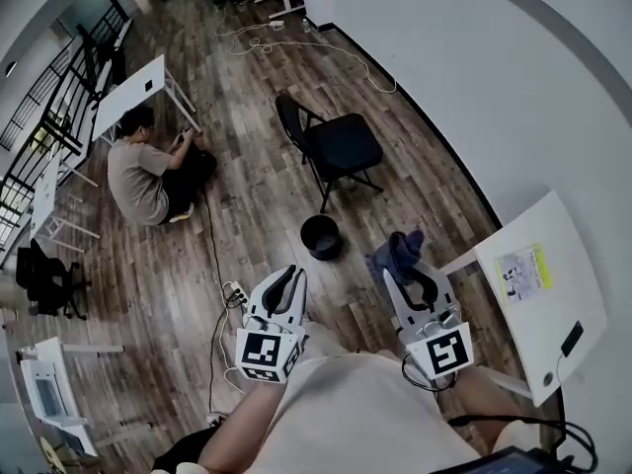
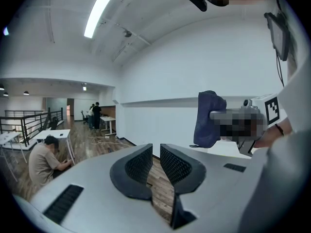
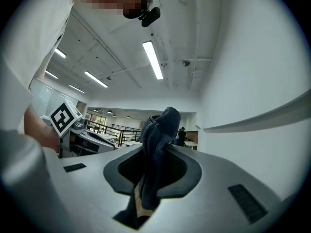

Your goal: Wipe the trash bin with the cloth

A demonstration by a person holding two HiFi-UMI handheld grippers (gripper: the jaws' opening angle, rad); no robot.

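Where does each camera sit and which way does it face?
Head view: on the head, facing down at trash bin, left gripper, right gripper, own torso.
Left gripper view: on that gripper, facing level; own empty jaws.
Right gripper view: on that gripper, facing upward; jaws gripping cloth.
Shared: cloth in all three.

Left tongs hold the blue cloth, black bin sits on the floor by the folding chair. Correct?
No. The right tongs hold the blue cloth, as the right gripper view shows. The left tongs are empty, with a narrow gap between them. The black bin does sit on the floor by the folding chair.
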